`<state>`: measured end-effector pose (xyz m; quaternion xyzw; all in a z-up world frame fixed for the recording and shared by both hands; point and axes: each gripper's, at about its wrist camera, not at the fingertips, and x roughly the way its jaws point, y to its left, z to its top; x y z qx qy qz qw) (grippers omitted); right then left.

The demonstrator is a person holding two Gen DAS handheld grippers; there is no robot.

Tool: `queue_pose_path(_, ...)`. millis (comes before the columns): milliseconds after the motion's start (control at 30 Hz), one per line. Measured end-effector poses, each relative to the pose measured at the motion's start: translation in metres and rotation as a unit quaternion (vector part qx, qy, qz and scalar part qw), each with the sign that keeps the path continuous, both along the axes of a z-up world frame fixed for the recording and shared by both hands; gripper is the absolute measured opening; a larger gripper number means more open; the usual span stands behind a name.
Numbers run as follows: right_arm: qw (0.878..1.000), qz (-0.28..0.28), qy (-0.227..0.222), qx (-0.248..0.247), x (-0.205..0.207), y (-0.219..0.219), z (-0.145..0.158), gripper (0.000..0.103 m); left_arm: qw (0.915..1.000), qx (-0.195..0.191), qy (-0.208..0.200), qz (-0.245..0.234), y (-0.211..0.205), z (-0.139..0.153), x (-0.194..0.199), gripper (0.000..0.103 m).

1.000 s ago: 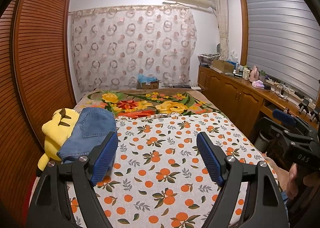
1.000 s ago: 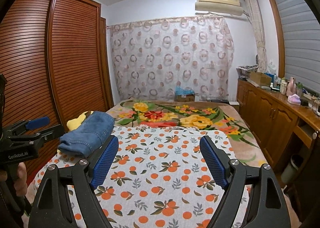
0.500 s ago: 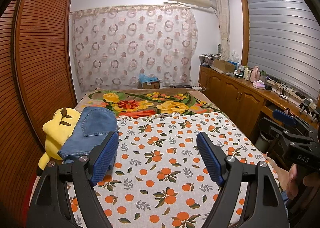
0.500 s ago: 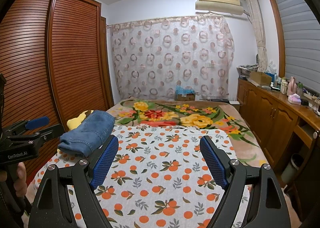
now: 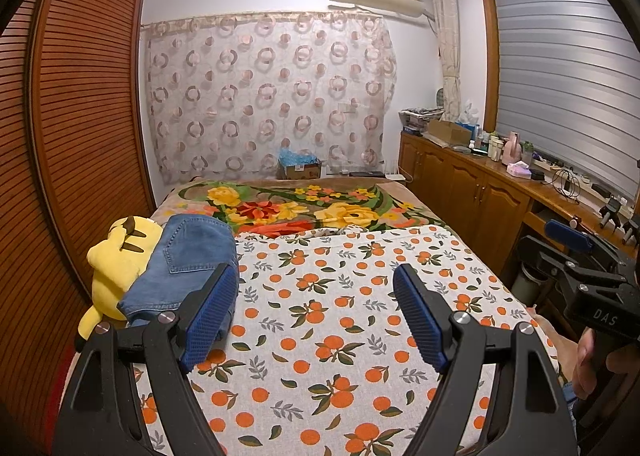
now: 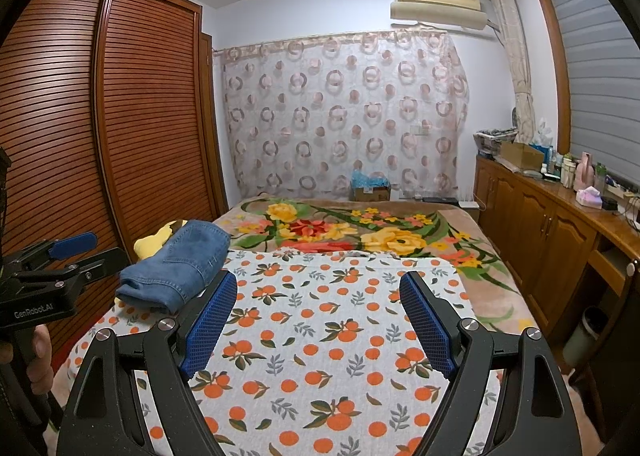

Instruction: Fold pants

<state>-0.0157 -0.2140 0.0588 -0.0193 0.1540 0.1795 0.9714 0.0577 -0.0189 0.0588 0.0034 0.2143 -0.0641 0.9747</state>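
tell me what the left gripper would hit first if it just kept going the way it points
Probably the orange-print sheet on the bed. The left gripper tilts slightly downward with open jaws, nothing between them, and only bare sheet lies ahead. The folded jeans sit off to its left, seemingly outside that line, though depth is hard to judge.

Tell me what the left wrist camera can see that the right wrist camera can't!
Only the left wrist view shows most of the yellow plush toy, with its dark ear tips, and the right gripper held at the right edge.

Only the right wrist view shows the left gripper held at the left edge, and a bin on the floor by the cabinets.

Both show the folded jeans lying on the orange-print sheet, the flowered blanket, the circle-pattern curtain, and open, empty jaws in front.
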Motion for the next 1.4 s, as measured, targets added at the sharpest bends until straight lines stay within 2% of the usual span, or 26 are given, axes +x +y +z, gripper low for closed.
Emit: queue_pose_path(1400, 1.000, -0.002, 0.000, 0.002, -0.0006, -0.0004, -0.0004, 0.085, 1.0000, 0.000, -0.001, 0.000, 0.0018, -0.0017, -0.0012, 0.081)
